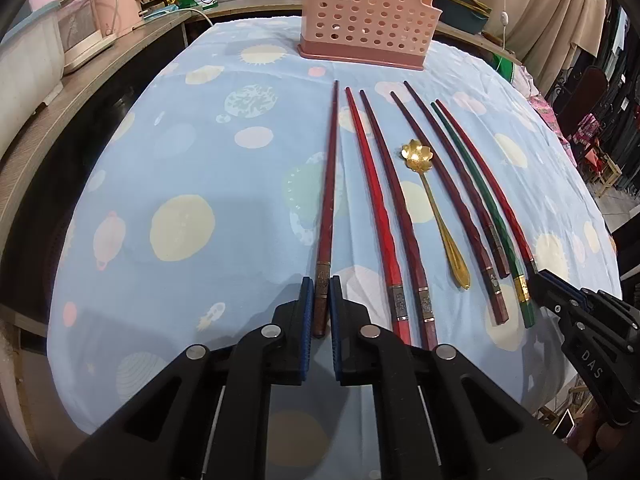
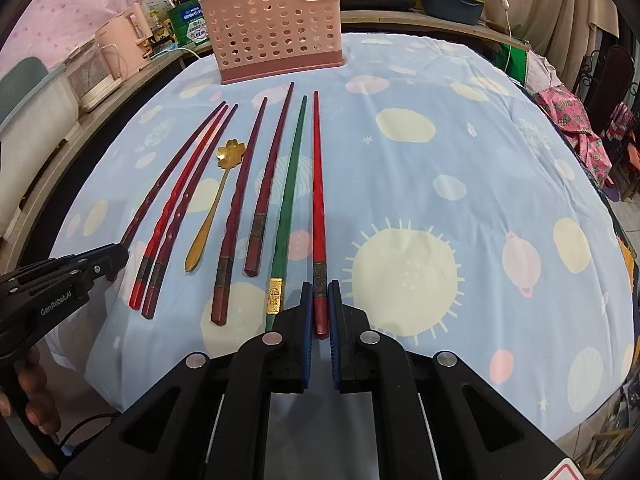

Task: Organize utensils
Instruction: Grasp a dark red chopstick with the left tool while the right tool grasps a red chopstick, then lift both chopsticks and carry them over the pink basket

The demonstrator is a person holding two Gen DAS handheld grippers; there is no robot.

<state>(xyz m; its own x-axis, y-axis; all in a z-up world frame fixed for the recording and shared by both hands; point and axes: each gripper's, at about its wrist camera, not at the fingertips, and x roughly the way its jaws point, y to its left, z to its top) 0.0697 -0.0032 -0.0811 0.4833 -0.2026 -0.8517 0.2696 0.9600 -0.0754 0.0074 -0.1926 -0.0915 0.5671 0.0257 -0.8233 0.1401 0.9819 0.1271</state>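
Pink perforated basket (image 1: 366, 20), gold spoon (image 1: 434, 204), green chopstick (image 2: 289, 200), planet-patterned blue cloth (image 1: 192, 152).

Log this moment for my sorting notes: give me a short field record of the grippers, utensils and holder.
left gripper: shut on the leftmost dark red chopstick, at its banded end
right gripper: shut on the rightmost red chopstick, at its thick end
loose utensils: four more red chopsticks, one green chopstick, one gold flower spoon, all flat on the tablecloth
holder: pink perforated utensil holder, upright beyond the tips; nothing shows above its rim
progress: no utensil seen in the holder yet
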